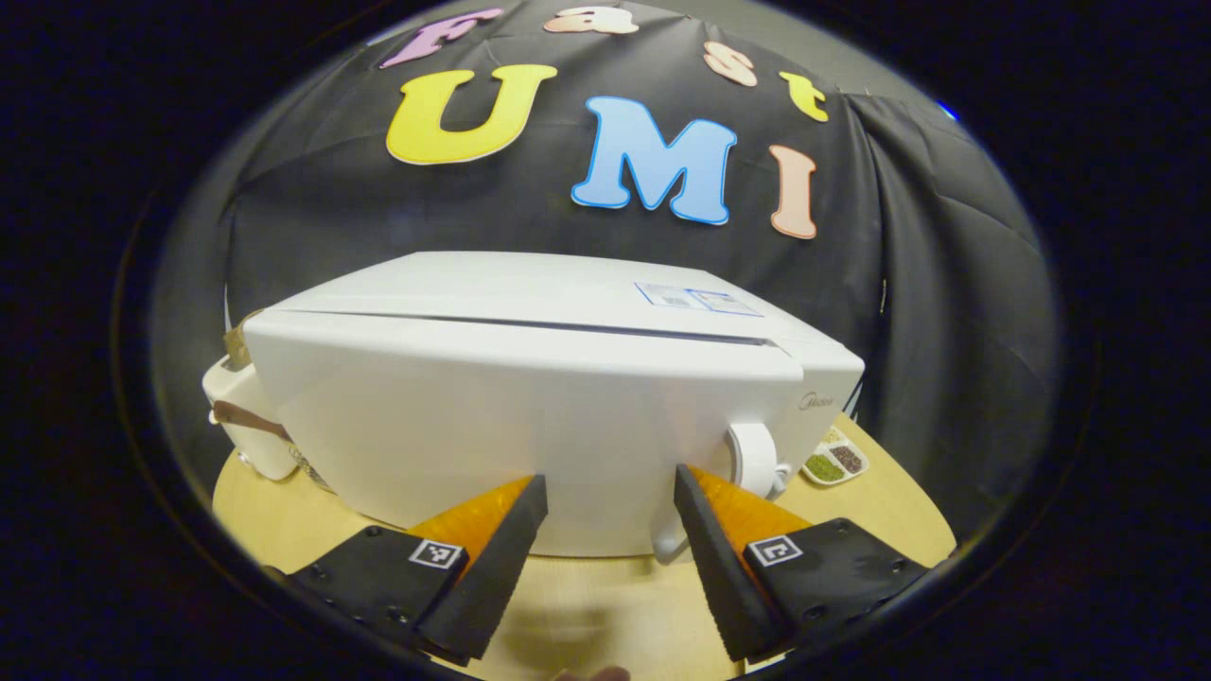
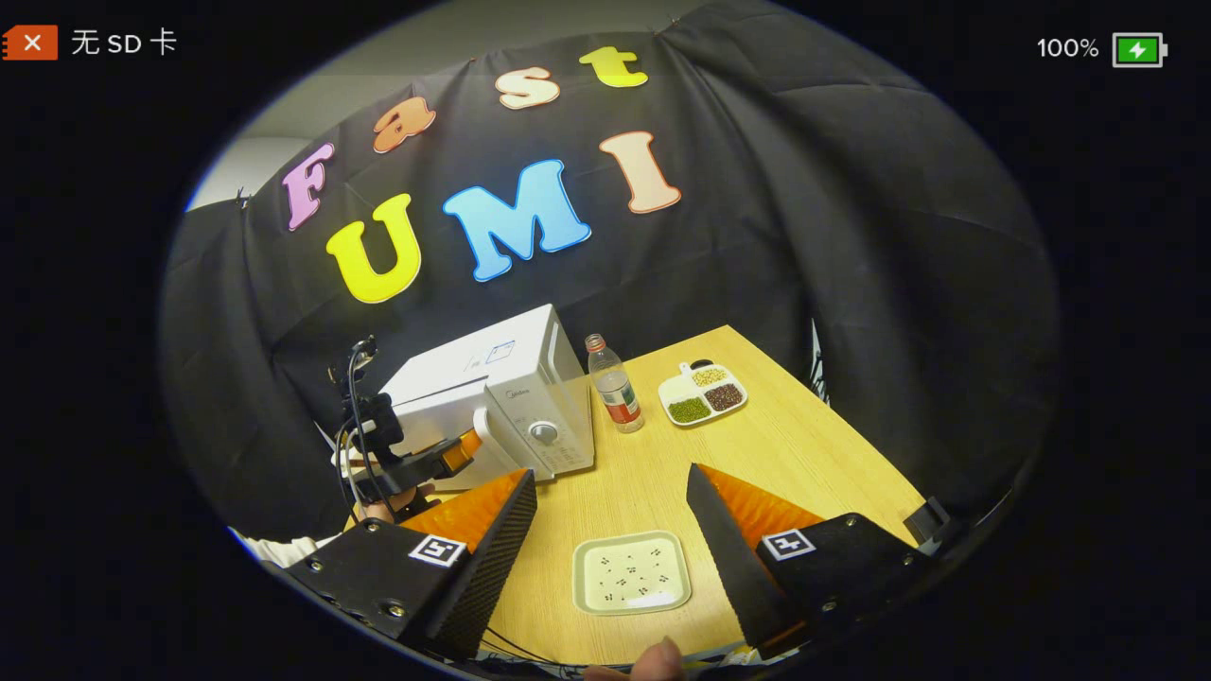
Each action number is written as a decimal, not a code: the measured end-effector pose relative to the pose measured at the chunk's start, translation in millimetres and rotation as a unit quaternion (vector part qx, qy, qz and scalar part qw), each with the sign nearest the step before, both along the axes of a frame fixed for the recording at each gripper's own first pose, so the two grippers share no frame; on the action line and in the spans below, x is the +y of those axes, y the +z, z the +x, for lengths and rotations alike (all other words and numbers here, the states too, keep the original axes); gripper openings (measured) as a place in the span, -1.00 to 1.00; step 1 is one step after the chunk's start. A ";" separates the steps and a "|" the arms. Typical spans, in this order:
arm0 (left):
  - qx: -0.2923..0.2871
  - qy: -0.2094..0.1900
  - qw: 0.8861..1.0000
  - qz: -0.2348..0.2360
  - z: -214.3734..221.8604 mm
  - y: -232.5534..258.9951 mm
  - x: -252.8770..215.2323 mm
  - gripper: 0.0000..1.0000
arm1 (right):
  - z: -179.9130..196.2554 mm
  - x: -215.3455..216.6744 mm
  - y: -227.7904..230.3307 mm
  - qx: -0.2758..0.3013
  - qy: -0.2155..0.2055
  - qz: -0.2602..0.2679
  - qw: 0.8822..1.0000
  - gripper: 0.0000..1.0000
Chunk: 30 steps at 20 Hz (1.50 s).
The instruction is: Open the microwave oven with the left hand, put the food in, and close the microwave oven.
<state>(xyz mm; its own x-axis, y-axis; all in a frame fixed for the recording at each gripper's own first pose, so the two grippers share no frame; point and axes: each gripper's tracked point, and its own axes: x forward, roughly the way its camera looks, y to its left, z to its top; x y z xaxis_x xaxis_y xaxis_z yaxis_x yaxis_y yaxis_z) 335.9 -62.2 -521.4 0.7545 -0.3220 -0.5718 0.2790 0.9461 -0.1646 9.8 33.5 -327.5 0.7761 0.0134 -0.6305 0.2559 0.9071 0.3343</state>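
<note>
Left gripper [image 1: 605,530] hovers right at the white boxy microwave oven [image 1: 530,416], fingers spread and empty, door shut: opening is the step in hand. The handle is hard to make out from here, probably near the right finger. Right gripper [image 2: 610,530] waits, fingers apart, above the pale square plate of speckled food [image 2: 631,572] on the wooden table [image 2: 804,454]. Next: hook the door's edge and swing.

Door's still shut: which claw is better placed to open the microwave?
Left. The left claw is open right at the microwave door front. The right claw hovers over the plate, apart from the oven.
</note>
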 end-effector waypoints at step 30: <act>0.026 -0.002 1.000 -0.002 -132.0 95.0 118.7 1.00 | 43.2 -4.0 38.3 -0.067 0.046 -0.026 0.996 0.95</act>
